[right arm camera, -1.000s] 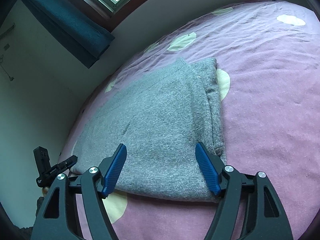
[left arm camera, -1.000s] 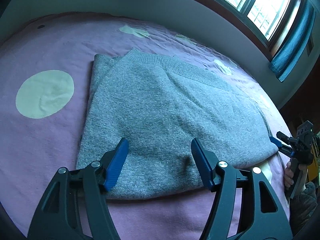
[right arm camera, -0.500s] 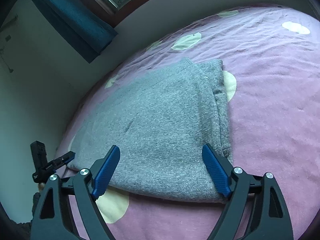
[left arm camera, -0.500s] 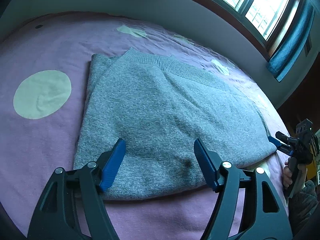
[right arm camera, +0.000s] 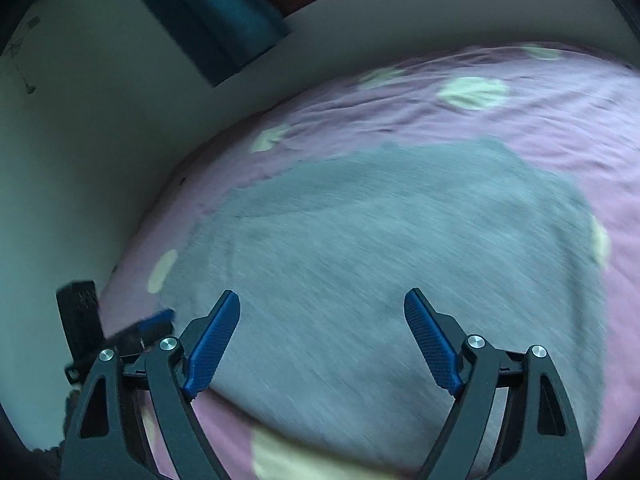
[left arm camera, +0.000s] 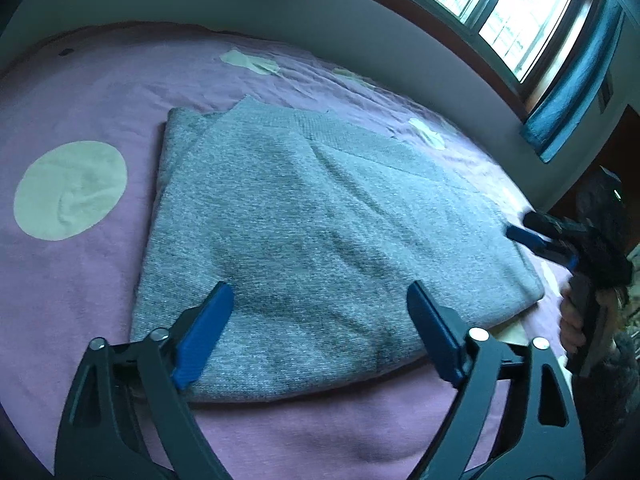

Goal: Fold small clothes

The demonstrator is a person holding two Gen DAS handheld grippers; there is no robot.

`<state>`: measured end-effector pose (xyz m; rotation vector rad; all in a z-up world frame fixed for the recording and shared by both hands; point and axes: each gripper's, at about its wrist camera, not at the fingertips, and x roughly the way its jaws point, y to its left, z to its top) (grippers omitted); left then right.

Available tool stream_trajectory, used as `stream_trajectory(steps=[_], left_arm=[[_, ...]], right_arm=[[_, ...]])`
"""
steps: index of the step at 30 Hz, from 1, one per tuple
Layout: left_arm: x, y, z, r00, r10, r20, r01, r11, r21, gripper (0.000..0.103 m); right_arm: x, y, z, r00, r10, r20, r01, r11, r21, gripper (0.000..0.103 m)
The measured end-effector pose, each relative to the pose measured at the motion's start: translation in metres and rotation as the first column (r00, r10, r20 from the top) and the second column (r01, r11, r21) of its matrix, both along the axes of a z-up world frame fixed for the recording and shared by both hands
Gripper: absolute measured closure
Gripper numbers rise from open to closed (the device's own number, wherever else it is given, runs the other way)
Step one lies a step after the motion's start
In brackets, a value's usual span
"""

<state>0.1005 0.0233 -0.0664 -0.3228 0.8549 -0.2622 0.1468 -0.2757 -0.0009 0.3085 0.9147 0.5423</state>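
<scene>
A grey knit sweater (left arm camera: 320,232) lies folded flat on the purple bedspread (left arm camera: 80,272). My left gripper (left arm camera: 318,302) hovers over its near edge, jaws opening wide, blue pads clear of the cloth and nothing between them. In the left wrist view the right gripper (left arm camera: 536,240) shows at the sweater's far right edge, held by a hand (left arm camera: 572,320). The right wrist view is blurred: my right gripper (right arm camera: 322,312) hangs open above the sweater (right arm camera: 400,248), empty. The left gripper (right arm camera: 132,330) appears at the lower left there.
The bedspread (right arm camera: 580,120) carries pale round spots (left arm camera: 70,190). A wall (left arm camera: 200,4) runs along the bed's far side, with a window (left arm camera: 512,4) and teal curtains (left arm camera: 576,80) above it.
The left jaws have spread wider over the sweater's near edge. The right gripper has swung across the sweater, its view shifting and blurring, and its jaws widened slightly. The sweater stays flat.
</scene>
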Motion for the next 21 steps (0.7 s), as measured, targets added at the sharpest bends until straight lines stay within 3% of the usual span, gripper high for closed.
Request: stream_trajectory(steps=[8,12,14,17,21], left_arm=[[-0.001,0.005,0.0,1.0,-0.001,0.007,0.001,0.999,-0.052,0.008],[-0.002,0.005,0.001,1.0,-0.003,0.007,0.004,0.997,-0.074,0.003],[-0.002,0.003,0.002,1.0,-0.008,-0.001,0.008,0.998,-0.058,0.003],[-0.001,0.002,0.002,0.999,-0.032,-0.007,0.032,0.999,-0.044,0.003],[0.002,0.012,-0.002,0.999,-0.035,-0.016,0.033,0.994,-0.105,0.003]], right_arm=[[0.081,0.06,-0.005,0.997,0.003,-0.078,-0.003,1.0,0.008,0.02],[0.102,0.078,-0.031,0.989,-0.007,-0.146,0.004,1.0,-0.021,0.02],[0.107,0.08,-0.046,0.986,-0.012,-0.166,0.01,1.0,-0.013,0.018],[0.101,0.08,-0.041,0.99,-0.026,-0.138,0.026,1.0,0.0,0.017],[0.081,0.082,-0.033,0.987,-0.016,-0.157,0.02,0.999,0.026,0.017]])
